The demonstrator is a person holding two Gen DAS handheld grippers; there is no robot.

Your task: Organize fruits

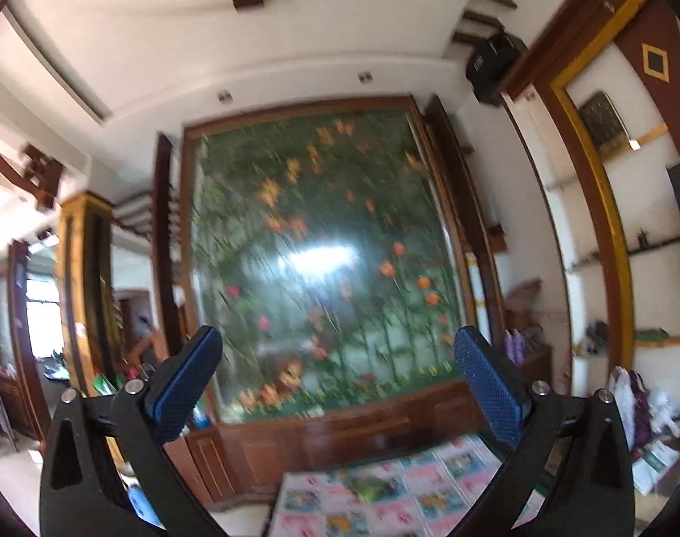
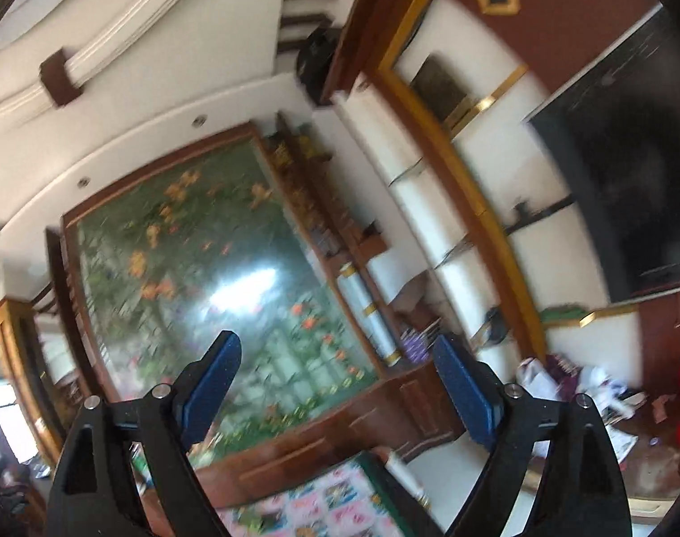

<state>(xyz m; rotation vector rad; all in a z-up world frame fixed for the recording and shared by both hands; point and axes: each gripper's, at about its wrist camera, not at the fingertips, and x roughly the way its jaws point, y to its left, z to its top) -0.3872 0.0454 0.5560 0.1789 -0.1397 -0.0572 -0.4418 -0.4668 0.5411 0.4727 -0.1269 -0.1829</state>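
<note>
No fruit shows in either view. My left gripper is open, its blue pads wide apart with nothing between them, held up level and facing a large flower mural on the far wall. My right gripper is open too and empty, tilted and facing the same flower mural. Both views are blurred. Low in each view lies the far end of a table covered by a patterned cloth.
A wooden cabinet runs under the mural. White wall shelves with gold and brown trim stand to the right, next to a dark screen. Clutter lies on the floor at the right. A black speaker hangs near the ceiling.
</note>
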